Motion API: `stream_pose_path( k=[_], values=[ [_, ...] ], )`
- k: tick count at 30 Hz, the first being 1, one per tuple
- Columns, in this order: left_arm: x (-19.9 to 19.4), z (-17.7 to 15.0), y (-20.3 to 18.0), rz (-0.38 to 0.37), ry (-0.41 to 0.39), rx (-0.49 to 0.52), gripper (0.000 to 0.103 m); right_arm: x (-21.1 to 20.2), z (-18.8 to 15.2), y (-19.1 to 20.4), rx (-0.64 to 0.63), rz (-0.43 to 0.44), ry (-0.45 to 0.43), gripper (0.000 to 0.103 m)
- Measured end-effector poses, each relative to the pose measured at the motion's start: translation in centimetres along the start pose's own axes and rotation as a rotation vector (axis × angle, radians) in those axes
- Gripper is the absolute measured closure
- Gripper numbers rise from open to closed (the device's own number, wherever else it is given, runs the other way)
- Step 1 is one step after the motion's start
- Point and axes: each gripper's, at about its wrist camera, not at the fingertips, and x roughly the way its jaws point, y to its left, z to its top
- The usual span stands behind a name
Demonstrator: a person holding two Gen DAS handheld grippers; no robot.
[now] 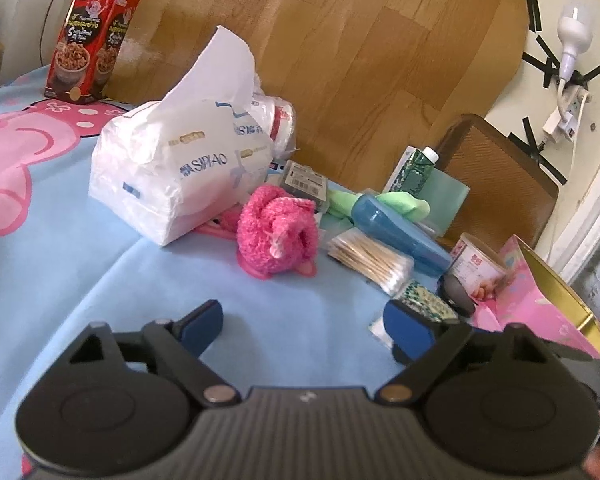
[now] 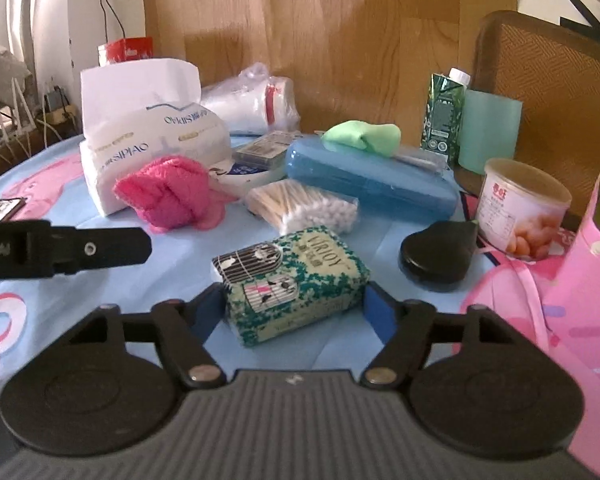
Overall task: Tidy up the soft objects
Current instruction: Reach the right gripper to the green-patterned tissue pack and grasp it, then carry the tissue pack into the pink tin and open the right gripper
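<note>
A fluffy pink towel bundle (image 1: 278, 236) lies on the blue cloth beside a white tissue pack (image 1: 172, 168); both also show in the right wrist view, the bundle (image 2: 168, 196) and the pack (image 2: 140, 140). A green cloth (image 2: 360, 136) rests on a blue case (image 2: 368, 180). My left gripper (image 1: 304, 330) is open and empty, short of the pink bundle. My right gripper (image 2: 296, 312) has its jaws on either side of a green-patterned tissue packet (image 2: 296, 280), touching its sides.
Cotton swabs (image 2: 304, 204), a black pouch (image 2: 440, 256), a can (image 2: 524, 208), a green carton (image 2: 446, 112) and a pink gift bag (image 2: 580, 280) crowd the right side. A red snack box (image 1: 92, 40) stands far left. The left gripper's body (image 2: 64, 250) reaches in from the left.
</note>
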Motion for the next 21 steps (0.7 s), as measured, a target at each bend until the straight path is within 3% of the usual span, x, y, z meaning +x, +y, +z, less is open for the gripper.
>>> stream_pose_path(
  k=[6, 9, 12, 15, 17, 19, 21],
  values=[
    [0.4, 0.0, -0.5, -0.040, 0.031, 0.042, 0.013, -5.2, -3.3, -1.3, 0.035, -0.011, -0.024, 0.035],
    [0.9, -0.3, -2.2, -0.134, 0.107, 0.116, 0.013, -8.4, -5.6, -2.1, 0.014, -0.049, -0.026, 0.029],
    [1.3, -0.9, -5.8, -0.282, 0.177, 0.182, 0.015, -10.5, -7.1, -2.7, 0.008, -0.086, -0.012, 0.025],
    [2.0, -2.1, -9.7, -0.391, 0.250, 0.274, 0.025, -11.3, -7.8, -2.9, 0.028, -0.078, -0.022, 0.025],
    [3.0, -3.0, -11.7, -0.419, 0.317, 0.327, 0.040, -11.2, -8.0, -2.6, 0.007, -0.073, -0.030, 0.026],
    [3.6, -3.8, -12.5, -0.413, 0.335, 0.355, 0.042, -10.7, -8.1, -2.4, 0.001, -0.061, -0.038, 0.030],
    [3.7, -4.1, -13.2, -0.430, 0.353, 0.368, 0.044, -10.6, -8.5, -2.2, -0.003, -0.057, -0.063, 0.044]
  ],
)
